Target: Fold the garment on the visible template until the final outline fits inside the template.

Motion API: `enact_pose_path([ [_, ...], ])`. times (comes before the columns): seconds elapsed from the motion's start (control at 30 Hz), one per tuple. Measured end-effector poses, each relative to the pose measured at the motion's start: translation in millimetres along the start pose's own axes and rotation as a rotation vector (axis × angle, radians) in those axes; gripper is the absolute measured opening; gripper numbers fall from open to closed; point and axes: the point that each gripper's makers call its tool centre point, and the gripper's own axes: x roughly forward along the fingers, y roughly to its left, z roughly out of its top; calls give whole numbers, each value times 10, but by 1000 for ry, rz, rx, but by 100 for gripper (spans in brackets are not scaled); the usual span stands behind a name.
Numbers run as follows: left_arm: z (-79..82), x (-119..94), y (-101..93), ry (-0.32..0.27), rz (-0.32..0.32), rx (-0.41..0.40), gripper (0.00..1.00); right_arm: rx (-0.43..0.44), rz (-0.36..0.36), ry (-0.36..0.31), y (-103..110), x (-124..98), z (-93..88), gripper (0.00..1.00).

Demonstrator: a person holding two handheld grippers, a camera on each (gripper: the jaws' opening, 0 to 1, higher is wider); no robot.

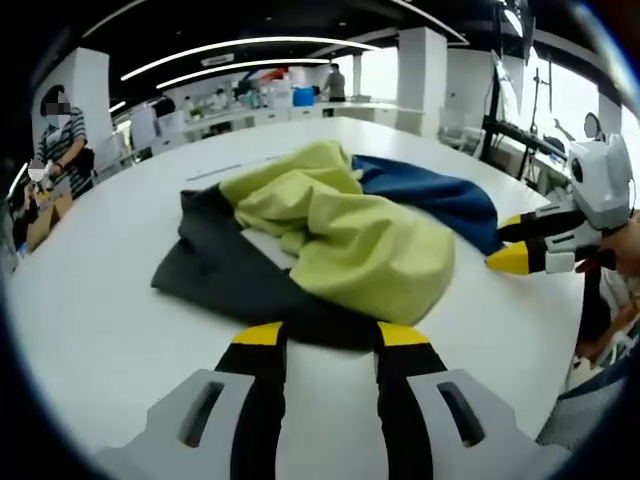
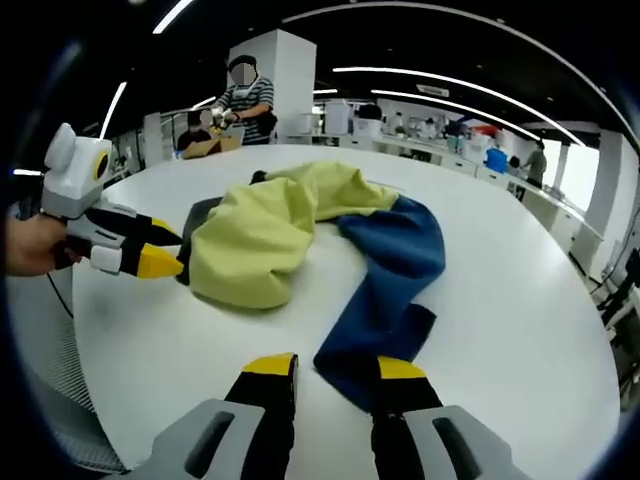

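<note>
Crumpled yellow-green, navy and charcoal fabric garment (image 1: 330, 240) heaped mid white round tabletop (image 1: 100, 330), unfolded | your left gripper (image 1: 330, 335) at its 6 o'clock edge, fingers released, framing a hem | right gripper (image 2: 335, 368) spread likewise, ready to straighten.

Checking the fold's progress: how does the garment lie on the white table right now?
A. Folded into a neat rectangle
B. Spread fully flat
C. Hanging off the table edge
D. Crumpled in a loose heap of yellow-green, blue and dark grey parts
D: the garment sits bunched and creased on the white table, yellow-green cloth piled over dark grey and blue.
</note>
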Motion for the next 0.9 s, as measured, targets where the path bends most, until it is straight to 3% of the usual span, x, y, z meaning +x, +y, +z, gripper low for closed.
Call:
enact_pose_path([
  [0.07,-24,17,-32,14,-5,3,27,-3,-5,-4,-2,10,1,18],
  [0.17,-22,28,-45,27,-8,7,23,-28,1,-10,18,29,15,4],
  [0.33,-27,36,-19,49,-5,-7,4,-37,-8,-14,9,52,36,0],
  [0.43,-25,40,-19,53,-24,-23,0,-28,-8,-17,2,48,43,0],
  [0.63,36,-62,36,32,-43,-64,0,-38,-6,-25,-63,-41,101,0],
  [0.7,68,-114,65,22,-44,-64,0,-65,-15,2,-115,-76,103,0],
  [0.9,156,-259,190,-5,-30,-80,0,-29,-48,-42,-287,-231,286,0],
])
